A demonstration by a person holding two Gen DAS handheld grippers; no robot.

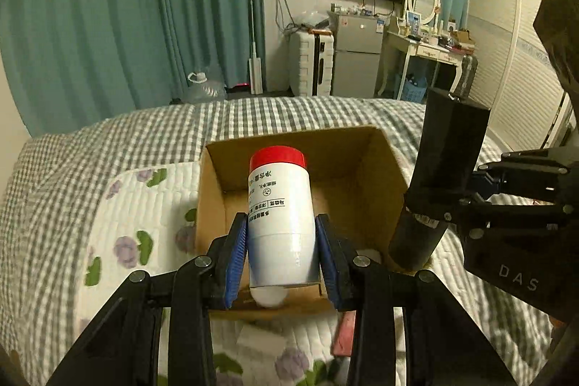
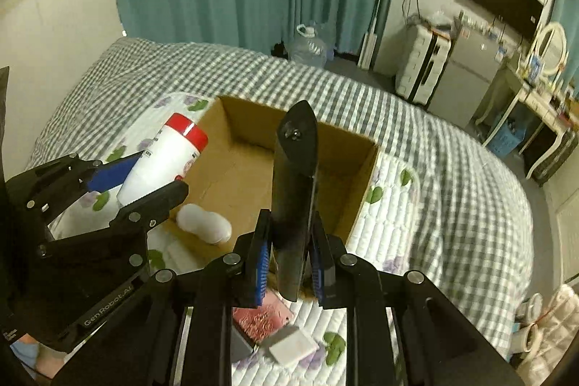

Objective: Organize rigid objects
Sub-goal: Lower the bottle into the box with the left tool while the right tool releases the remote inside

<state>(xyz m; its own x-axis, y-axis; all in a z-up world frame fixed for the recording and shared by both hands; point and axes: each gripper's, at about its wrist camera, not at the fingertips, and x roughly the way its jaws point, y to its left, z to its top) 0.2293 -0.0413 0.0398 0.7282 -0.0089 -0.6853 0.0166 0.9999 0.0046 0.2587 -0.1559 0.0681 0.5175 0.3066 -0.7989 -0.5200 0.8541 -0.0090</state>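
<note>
An open cardboard box (image 1: 383,169) (image 2: 365,176) sits on the bed. My left gripper (image 1: 282,252) (image 2: 141,174) is shut on a white bottle with a red cap (image 1: 278,205) (image 2: 163,161), held over the box's near-left side. My right gripper (image 2: 289,259) (image 1: 466,201) is shut on a black tapered object (image 2: 295,187) (image 1: 445,165), held over the box's near edge. A white peanut-shaped object (image 2: 204,223) (image 1: 269,297) lies inside the box by its near wall.
A pink card (image 2: 264,317) (image 1: 343,331) and a small white block (image 2: 293,344) lie on the flowered quilt (image 1: 119,230) in front of the box. The checked bed cover (image 2: 452,169) stretches behind. A suitcase, fridge and dressing table stand beyond the bed.
</note>
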